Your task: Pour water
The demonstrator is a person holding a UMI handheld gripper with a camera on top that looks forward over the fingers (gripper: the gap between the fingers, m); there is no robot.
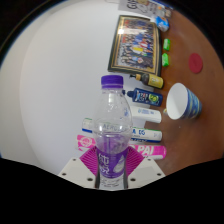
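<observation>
gripper [111, 170] pinching one water bottle [112, 130], one paper cup [184, 101] beside, one table [50, 90]

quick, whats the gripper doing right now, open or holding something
gripper: shut on the water bottle, a pad pressing each side of its lower body; the bottle is upright with its purple cap on.

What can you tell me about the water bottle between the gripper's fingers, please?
The water bottle is clear plastic with a purple cap, still on, and a purple label low on its body. It stands upright, held between the gripper fingers, whose pink pads press its lower sides. Beyond it lie flat packets, with a paper cup off to one side.
</observation>
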